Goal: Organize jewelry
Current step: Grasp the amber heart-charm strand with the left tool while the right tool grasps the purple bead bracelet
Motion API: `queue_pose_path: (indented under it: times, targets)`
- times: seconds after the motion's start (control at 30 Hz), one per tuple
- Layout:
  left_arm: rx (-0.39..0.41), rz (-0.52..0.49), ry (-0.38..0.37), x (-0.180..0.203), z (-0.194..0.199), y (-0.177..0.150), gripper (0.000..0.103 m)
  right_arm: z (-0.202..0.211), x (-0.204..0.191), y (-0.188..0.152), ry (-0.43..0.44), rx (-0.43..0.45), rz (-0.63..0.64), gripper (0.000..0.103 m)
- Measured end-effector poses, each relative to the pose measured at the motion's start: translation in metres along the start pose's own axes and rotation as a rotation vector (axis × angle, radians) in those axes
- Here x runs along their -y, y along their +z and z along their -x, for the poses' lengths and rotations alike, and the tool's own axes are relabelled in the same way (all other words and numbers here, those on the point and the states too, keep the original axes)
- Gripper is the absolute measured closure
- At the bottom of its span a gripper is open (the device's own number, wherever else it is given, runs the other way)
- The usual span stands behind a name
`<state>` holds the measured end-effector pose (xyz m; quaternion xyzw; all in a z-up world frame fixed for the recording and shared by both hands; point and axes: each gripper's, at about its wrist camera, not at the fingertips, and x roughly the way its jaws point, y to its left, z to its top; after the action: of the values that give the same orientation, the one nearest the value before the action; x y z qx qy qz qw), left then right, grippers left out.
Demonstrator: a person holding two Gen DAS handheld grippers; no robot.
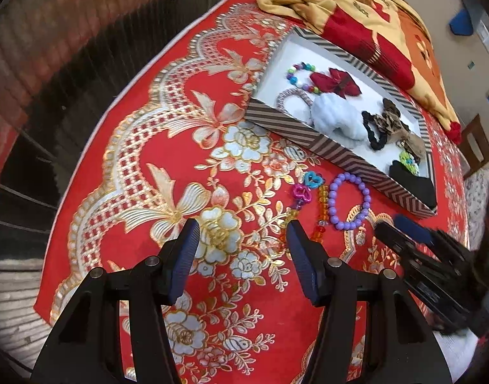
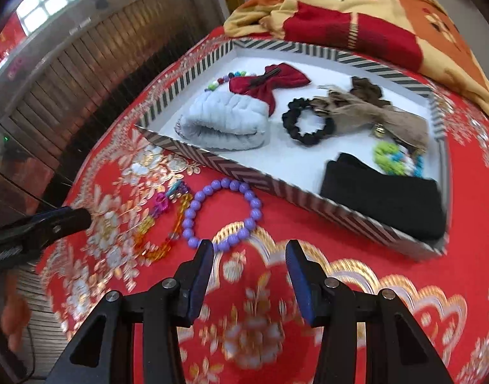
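A purple bead bracelet lies on the red embroidered cloth beside a chain of coloured beads with pink and blue charms. Behind them sits a striped tray holding a red bow, a pale blue scrunchie, a black scrunchie, a brown bow, a green bead piece and a black band. My left gripper is open over the cloth, just left of the coloured chain. My right gripper is open, just short of the purple bracelet, nothing between its fingers.
A folded red, orange and yellow blanket lies behind the tray. The cloth's edge drops off at the left toward a dark slatted surface. The right gripper shows in the left wrist view, the left one in the right wrist view.
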<state>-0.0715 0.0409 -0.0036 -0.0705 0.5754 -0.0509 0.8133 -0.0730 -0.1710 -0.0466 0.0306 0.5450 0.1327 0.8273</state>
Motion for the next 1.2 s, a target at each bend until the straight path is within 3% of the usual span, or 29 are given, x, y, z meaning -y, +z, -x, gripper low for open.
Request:
queue_pose_path:
  times: [0.23, 0.33, 0.47, 0.6, 0.67, 0.83, 0.87, 0.93, 0.97, 1.0, 1.07, 1.2]
  targets:
    - [-0.067, -0.127, -0.034, 0.019, -0.029, 0.013, 0.047, -0.021, -0.010, 0.013, -0.080, 0.020, 0.070, 0.058]
    - [-0.087, -0.186, -0.048, 0.029, -0.040, 0.019, 0.047, -0.021, -0.013, 0.010, -0.115, 0.023, 0.121, 0.066]
    - [-0.107, -0.254, -0.054, 0.042, -0.054, 0.028, 0.047, -0.014, -0.002, 0.004, -0.100, 0.004, 0.107, 0.077]
    - [-0.134, -0.286, -0.056, 0.050, -0.071, 0.037, 0.047, -0.009, 0.014, -0.002, -0.053, 0.003, 0.042, 0.077]
    - [-0.108, -0.300, -0.056, 0.056, -0.072, 0.042, 0.047, -0.008, 0.021, -0.001, -0.009, 0.017, 0.000, 0.077]
    - [-0.098, -0.334, -0.078, 0.066, -0.077, 0.046, 0.047, -0.012, 0.013, 0.003, -0.020, 0.043, 0.034, 0.072]
    - [-0.092, -0.337, -0.079, 0.067, -0.077, 0.046, 0.049, -0.014, 0.010, 0.004, -0.028, 0.045, 0.053, 0.072]
    - [-0.093, -0.338, -0.121, 0.071, -0.078, 0.047, 0.069, -0.017, 0.005, 0.008, -0.068, 0.026, 0.110, 0.078]
    - [-0.109, -0.330, -0.150, 0.070, -0.078, 0.048, 0.084, -0.019, 0.004, 0.009, -0.080, 0.019, 0.123, 0.084]
    - [-0.119, -0.324, -0.152, 0.071, -0.078, 0.049, 0.090, -0.019, 0.006, 0.009, -0.077, 0.014, 0.122, 0.088]
    - [-0.101, -0.331, -0.102, 0.071, -0.080, 0.047, 0.093, -0.018, 0.014, 0.009, -0.049, 0.008, 0.093, 0.092]
    - [-0.118, -0.287, -0.121, 0.059, -0.074, 0.040, 0.098, -0.007, 0.015, 0.007, -0.022, 0.025, 0.091, 0.094]
